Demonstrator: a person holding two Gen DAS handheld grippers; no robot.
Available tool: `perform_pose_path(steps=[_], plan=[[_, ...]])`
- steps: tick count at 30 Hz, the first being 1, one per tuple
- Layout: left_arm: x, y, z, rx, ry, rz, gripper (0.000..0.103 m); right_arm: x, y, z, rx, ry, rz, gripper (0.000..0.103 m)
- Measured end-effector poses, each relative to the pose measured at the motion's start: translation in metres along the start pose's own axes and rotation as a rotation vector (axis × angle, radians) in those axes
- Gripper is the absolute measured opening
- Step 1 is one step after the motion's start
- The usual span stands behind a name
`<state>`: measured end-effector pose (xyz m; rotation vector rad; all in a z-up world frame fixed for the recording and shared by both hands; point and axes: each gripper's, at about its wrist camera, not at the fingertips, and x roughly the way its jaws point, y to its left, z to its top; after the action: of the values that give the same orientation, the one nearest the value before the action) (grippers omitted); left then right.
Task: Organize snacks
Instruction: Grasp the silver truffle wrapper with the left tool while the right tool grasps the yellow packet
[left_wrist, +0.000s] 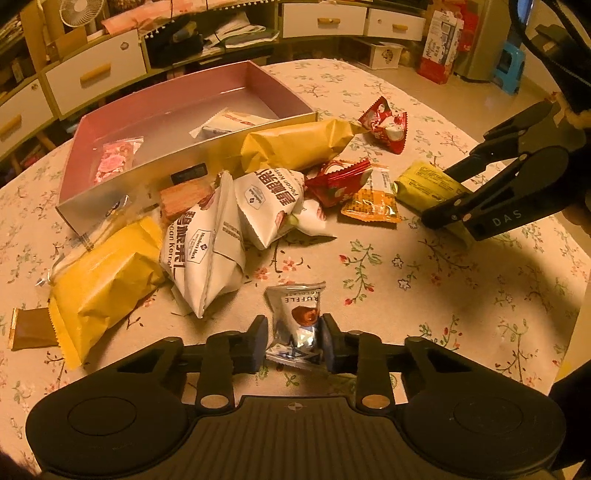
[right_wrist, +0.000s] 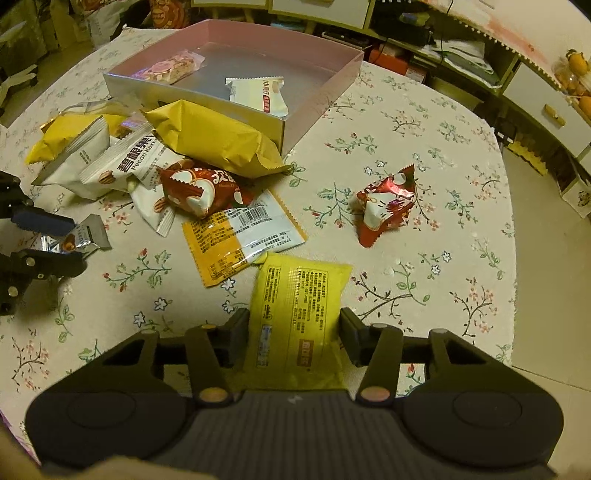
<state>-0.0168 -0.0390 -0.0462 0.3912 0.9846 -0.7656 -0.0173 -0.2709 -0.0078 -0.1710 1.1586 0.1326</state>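
On the floral tablecloth lies a small silver truffle packet (left_wrist: 299, 314), and my left gripper (left_wrist: 293, 343) is shut on its lower half, one pad pressing each side. The right wrist view shows that same packet (right_wrist: 83, 238) at the far left. My right gripper (right_wrist: 295, 332) is shut on a flat yellow packet (right_wrist: 295, 295), pads against both long edges. In the left wrist view that yellow packet (left_wrist: 424, 184) lies at the right. A pink-lined open box (left_wrist: 207, 147) stands at the back, holding a pink packet (left_wrist: 114, 158) and a white packet (left_wrist: 229, 123).
A pile lies in front of the box: two big yellow bags (left_wrist: 295, 144) (left_wrist: 99, 277), white pecan packets (left_wrist: 207, 251), a red packet (left_wrist: 340, 177) and an orange packet (left_wrist: 369, 203). Another red packet (right_wrist: 388, 205) lies apart. Drawer cabinets (left_wrist: 92, 74) stand beyond the table.
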Motion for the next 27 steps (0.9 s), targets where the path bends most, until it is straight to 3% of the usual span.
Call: perform_pose_path(steps=[13,16,21,27], plan=[[-0.011,-0.004,0.003,0.009,-0.014,-0.054,0.015,-0.012,-0.004,0.006,0.026,-0.047,-0.008,0.041],[-0.012,-0.006,0.004,0.008,-0.016,-0.059,0.015,-0.010,-0.004,0.006,0.030,-0.024,-0.001,0.041],[-0.006,-0.006,0.002,0.003,0.004,-0.063,0.020,-0.001,0.002,0.002,0.007,0.013,-0.016,0.056],[0.000,-0.005,0.001,-0.011,0.024,-0.060,0.026,0.004,0.000,0.001,0.035,0.046,-0.003,0.057]])
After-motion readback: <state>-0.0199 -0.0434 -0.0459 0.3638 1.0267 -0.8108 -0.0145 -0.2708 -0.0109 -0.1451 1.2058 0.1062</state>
